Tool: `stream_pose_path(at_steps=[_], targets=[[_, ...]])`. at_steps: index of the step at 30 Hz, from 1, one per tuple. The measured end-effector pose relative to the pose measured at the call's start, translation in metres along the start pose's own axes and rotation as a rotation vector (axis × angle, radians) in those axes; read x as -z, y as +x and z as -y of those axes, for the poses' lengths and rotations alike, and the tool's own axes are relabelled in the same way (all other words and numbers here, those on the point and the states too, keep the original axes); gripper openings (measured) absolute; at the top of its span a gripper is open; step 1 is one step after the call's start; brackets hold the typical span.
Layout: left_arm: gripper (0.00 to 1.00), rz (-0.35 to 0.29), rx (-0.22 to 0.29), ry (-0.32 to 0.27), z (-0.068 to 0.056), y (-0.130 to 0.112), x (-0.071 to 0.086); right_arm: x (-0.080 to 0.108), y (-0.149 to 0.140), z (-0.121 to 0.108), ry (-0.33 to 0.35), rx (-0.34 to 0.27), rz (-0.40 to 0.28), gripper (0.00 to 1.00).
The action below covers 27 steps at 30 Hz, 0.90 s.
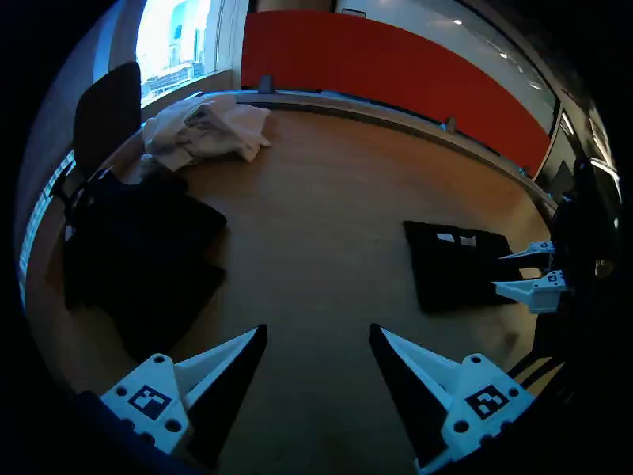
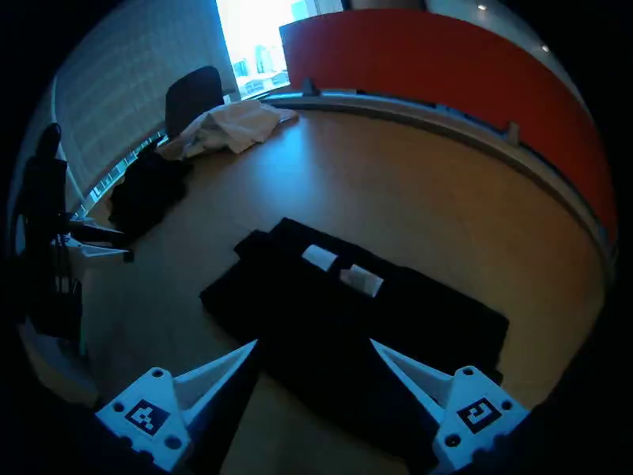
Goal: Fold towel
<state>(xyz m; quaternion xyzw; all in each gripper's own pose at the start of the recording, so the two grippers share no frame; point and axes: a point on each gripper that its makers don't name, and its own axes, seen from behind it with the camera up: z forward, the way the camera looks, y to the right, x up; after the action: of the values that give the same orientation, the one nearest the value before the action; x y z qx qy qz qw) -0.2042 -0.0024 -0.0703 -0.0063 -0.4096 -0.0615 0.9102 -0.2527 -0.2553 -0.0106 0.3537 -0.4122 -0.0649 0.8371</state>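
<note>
A black towel (image 2: pixel 356 317) lies flat on the wooden table, folded into a long strip, with two white labels (image 2: pixel 320 257) on top. My right gripper (image 2: pixel 312 348) hangs open over the strip's near edge, and its fingers press on nothing. From the left gripper view the same towel (image 1: pixel 455 265) lies to the right, with the right gripper (image 1: pixel 498 271) at its far side. My left gripper (image 1: pixel 316 336) is open over bare table, well away from the towel. It also appears at the left of the right gripper view as the left gripper (image 2: pixel 126 244).
A crumpled white cloth pile (image 1: pixel 206 131) sits at the table's far corner, with a heap of black cloth (image 1: pixel 142 253) beside it. A dark chair (image 1: pixel 107 119) stands behind them by the window. A red partition (image 1: pixel 396 71) runs along the table's far edge.
</note>
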Motion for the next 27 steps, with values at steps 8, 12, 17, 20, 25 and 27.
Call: stream_pose_path(at_steps=[8, 12, 17, 20, 25, 27], targets=[[0.95, 0.002, -0.001, -0.001, 0.001, -0.002, 0.0, -0.005, -0.002, 0.01, 0.015, 0.004, 0.006, 0.9], [0.96, 0.004, -0.001, 0.0, 0.001, -0.002, -0.001, -0.007, -0.003, 0.011, 0.016, 0.003, 0.01, 0.9], [0.95, 0.005, -0.001, -0.002, -0.001, -0.002, -0.002, -0.009, -0.003, 0.009, 0.015, 0.0, 0.009, 0.9], [0.96, 0.007, -0.002, -0.003, -0.002, -0.003, -0.002, -0.01, -0.001, 0.008, 0.013, 0.001, 0.008, 0.9], [0.96, 0.008, -0.005, -0.004, -0.002, -0.003, -0.002, -0.013, 0.004, 0.003, 0.006, 0.005, 0.005, 0.9], [0.96, 0.007, -0.005, -0.003, -0.002, -0.003, -0.002, -0.013, 0.007, 0.0, 0.002, 0.006, 0.002, 0.9]])
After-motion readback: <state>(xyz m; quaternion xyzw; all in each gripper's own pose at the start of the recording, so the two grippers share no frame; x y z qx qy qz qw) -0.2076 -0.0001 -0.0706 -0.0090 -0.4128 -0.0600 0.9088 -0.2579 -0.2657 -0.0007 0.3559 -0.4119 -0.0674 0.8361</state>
